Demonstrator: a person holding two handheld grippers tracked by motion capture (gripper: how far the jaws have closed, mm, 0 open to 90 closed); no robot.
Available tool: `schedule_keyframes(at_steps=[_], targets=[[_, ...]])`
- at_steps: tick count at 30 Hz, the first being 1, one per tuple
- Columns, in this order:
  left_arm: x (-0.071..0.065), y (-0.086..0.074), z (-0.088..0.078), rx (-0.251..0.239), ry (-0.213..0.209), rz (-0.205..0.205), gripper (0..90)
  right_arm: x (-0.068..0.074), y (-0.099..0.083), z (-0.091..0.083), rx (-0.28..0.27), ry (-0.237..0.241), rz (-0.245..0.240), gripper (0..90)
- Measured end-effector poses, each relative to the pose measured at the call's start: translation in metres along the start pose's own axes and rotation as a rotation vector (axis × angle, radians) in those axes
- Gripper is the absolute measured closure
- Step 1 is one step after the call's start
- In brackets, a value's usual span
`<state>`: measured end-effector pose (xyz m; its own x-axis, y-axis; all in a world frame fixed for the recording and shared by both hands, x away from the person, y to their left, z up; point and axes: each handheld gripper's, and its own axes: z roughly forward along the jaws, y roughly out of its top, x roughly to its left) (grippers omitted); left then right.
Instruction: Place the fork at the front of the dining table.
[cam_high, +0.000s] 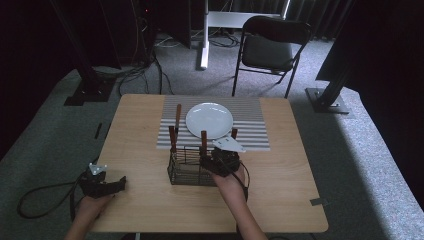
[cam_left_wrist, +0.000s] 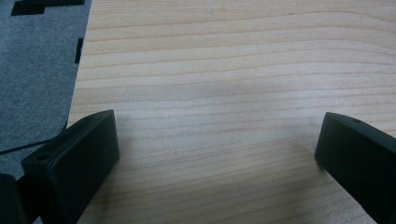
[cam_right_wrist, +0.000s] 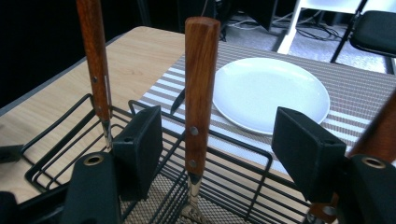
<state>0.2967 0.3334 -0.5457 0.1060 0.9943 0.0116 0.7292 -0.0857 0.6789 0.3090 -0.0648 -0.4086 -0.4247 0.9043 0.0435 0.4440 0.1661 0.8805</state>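
The jaws of the right gripper (cam_right_wrist: 217, 154) are spread wide on either side of an upright wooden-handled utensil (cam_right_wrist: 200, 93) standing in a black wire caddy (cam_right_wrist: 70, 140); neither jaw is seen to touch it, and its lower end is cut off by the frame edge. A second wooden handle (cam_right_wrist: 95, 60) is seen at the left, a third (cam_right_wrist: 380, 135) partly hidden behind the right jaw. The jaws of the left gripper (cam_left_wrist: 217, 154) are likewise spread, over bare light-wood worktop (cam_left_wrist: 224, 70). From above, a round white plate (cam_high: 209, 120) is seen on a grey striped placemat (cam_high: 250, 125) beyond the caddy. Another handled utensil (cam_high: 177, 117) lies left of the plate, its type hard to make out.
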Motion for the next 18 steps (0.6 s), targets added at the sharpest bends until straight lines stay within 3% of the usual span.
schedule_keyframes(at_steps=[4, 14, 18], targets=[[0.000, 0.000, 0.000, 0.000, 0.000, 0.000, 0.0, 0.011, -0.002, 0.009, -0.009, -0.042, 0.019, 37.4], [0.000, 0.000, 0.000, 0.000, 0.000, 0.000, 0.0, 0.017, -0.005, 0.017, -0.032, -0.082, 0.103, 52.2], [0.000, 0.000, 0.000, 0.000, 0.000, 0.000, 0.0, 0.023, -0.006, 0.019, -0.033, -0.115, 0.059, 60.1]])
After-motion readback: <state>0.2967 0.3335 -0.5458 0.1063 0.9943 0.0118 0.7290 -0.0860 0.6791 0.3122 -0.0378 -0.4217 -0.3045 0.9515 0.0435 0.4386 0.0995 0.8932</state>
